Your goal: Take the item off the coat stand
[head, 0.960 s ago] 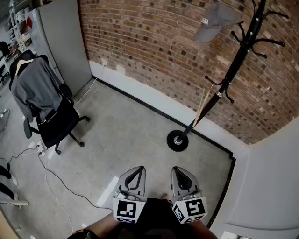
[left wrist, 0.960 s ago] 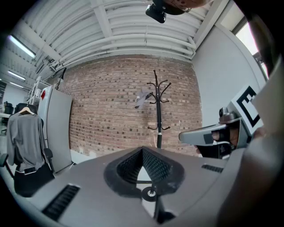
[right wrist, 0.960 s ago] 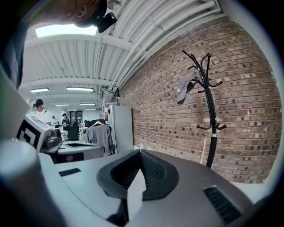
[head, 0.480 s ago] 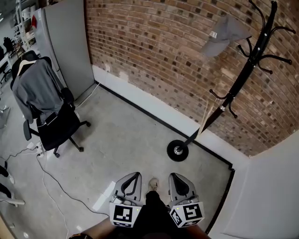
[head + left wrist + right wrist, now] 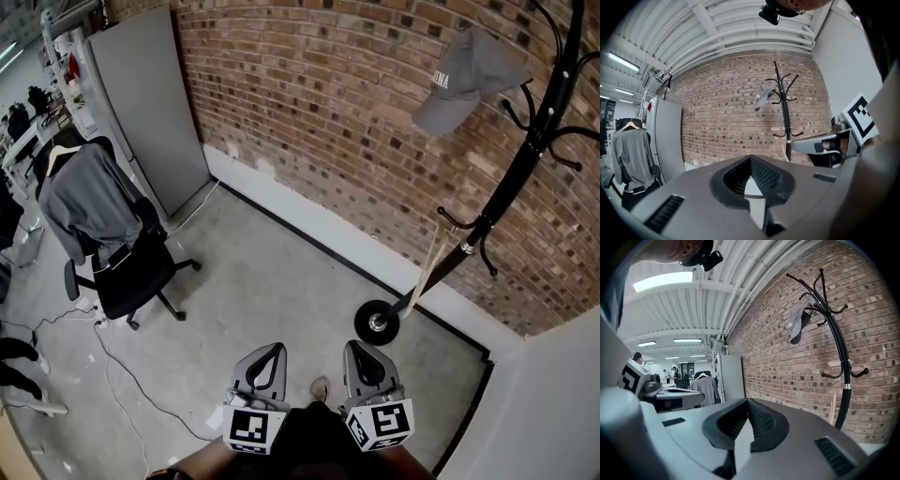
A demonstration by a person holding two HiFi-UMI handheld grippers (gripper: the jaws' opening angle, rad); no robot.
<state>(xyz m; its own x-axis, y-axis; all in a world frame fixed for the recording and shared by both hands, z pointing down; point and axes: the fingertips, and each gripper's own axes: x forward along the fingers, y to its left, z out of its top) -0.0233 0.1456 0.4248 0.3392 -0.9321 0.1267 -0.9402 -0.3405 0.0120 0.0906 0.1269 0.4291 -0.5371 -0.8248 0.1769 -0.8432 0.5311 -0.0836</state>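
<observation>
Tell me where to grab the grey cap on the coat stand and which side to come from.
Grip the grey cap by its brim. It hangs free at the low end, pointing away from the black coat stand, while the crown sits on an upper hook. Come from the side away from the pole, left in the head view, then probably lift upward off the hook.

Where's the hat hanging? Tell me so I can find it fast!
Look at the big red brick wall, then find the tall black coat stand in front of it near the corner. High on one hook hangs a grey cap with white lettering. It's the only thing hanging there; the other hooks are bare.
</observation>
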